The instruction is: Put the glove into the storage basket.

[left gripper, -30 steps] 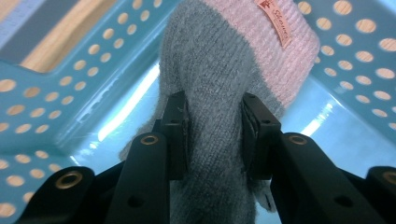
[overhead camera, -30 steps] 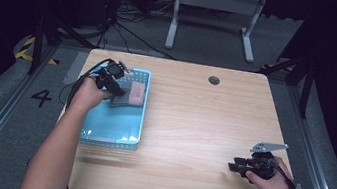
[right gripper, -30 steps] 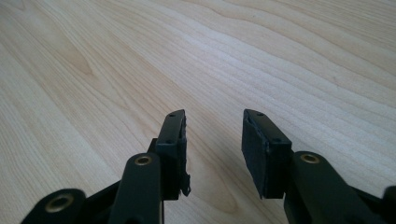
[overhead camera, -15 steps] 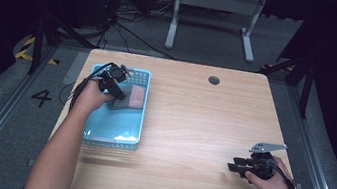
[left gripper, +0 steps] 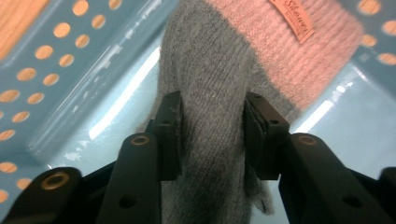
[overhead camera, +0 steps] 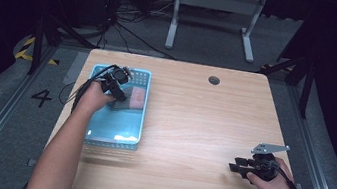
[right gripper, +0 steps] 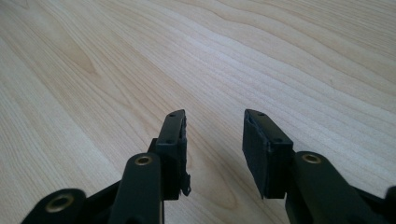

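Observation:
A grey knitted sock with a pink cuff lies in the far part of a light blue perforated basket at the table's left. My left gripper reaches into the basket and is shut on the sock's grey part, which bulges between the jaws; the pink cuff with a small label lies beyond. My right gripper rests low over bare wood near the table's front right, open, with nothing between its fingers.
The wooden table has a round cable hole at the back. Past the far edge are a white desk frame and floor cables. Dark floor with rails flanks both sides.
My left gripper has shifted slightly toward the basket's far end with the sock in it. The right gripper has stayed where it was.

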